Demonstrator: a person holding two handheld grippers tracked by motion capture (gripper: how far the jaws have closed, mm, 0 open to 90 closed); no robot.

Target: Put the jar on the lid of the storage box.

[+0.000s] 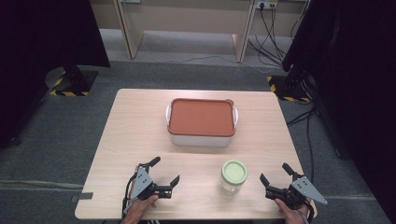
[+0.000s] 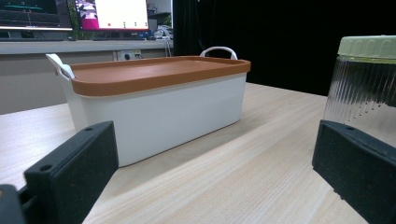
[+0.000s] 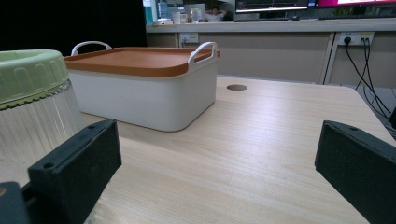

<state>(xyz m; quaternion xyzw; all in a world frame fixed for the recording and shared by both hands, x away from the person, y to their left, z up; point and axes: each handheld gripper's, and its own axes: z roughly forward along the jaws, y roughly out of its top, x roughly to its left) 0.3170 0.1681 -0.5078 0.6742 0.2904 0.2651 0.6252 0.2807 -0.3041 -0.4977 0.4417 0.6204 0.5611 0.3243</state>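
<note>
Table [image 1: 140, 121] — light wood, carrying everything in the scene. Storage box [image 1: 201, 136], white with an orange-brown lid [image 1: 201, 116] fully seated, stands near the middle of the table, a little toward the far edge; its long axis runs parallel to the near and far edges, and its white handles sit at the two short ends, where a gripper could take them from either side. Glass jar [image 1: 232, 178], ribbed, with a pale green screw cap on, stands upright close to the near edge, right of centre; its axis is vertical, cap upward, so it has no sideways heading. It lies between the two grippers and nearer the right one — probably placed for easy reach. Left gripper [image 1: 164, 171] rests low by the near edge, left of the jar, jaws spread wide and holding nothing. Right gripper [image 1: 276, 172], near the near right corner, is likewise wide apart and empty, apart from the jar.
</note>
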